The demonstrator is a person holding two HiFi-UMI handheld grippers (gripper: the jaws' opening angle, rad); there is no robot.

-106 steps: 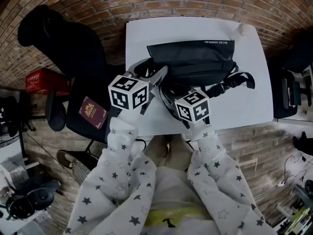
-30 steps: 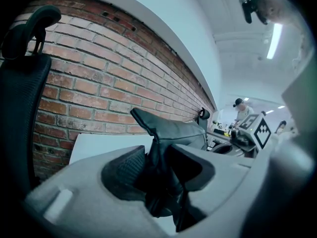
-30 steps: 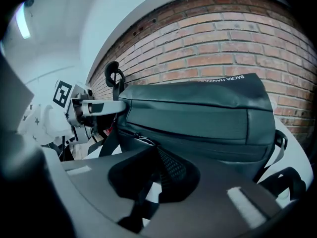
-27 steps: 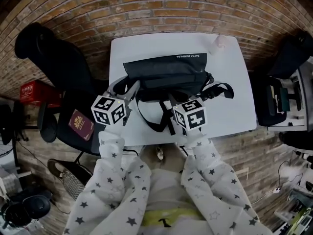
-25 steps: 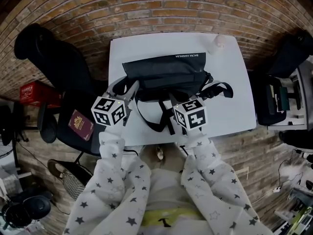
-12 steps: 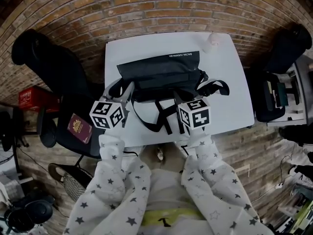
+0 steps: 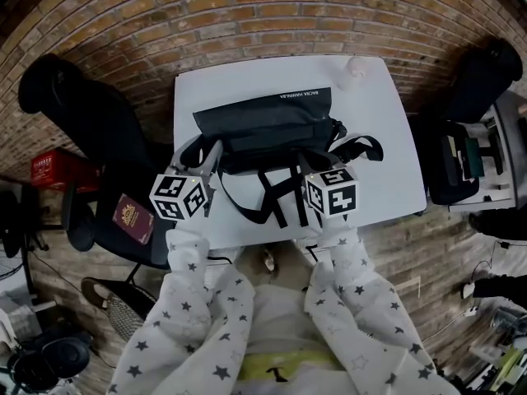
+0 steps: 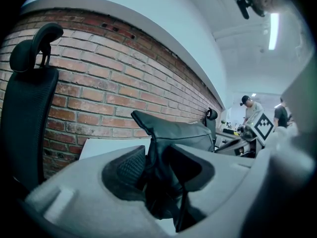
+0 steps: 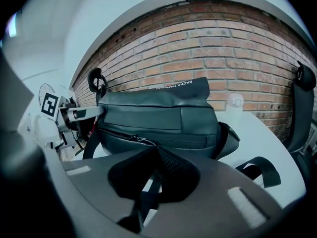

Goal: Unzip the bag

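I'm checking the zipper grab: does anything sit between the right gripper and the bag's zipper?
Nothing visible: the right gripper is shut on the zipper of the bag; a strap lies beneath.

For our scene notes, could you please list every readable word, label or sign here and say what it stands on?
"BACRA HANNALIA": small white print on the black bag; the letters are uncertain.
Red booklet: gold crest and print, too small to read.
Red crate: white print, too blurred to read.
Marker cubes: square patterns only, no words.
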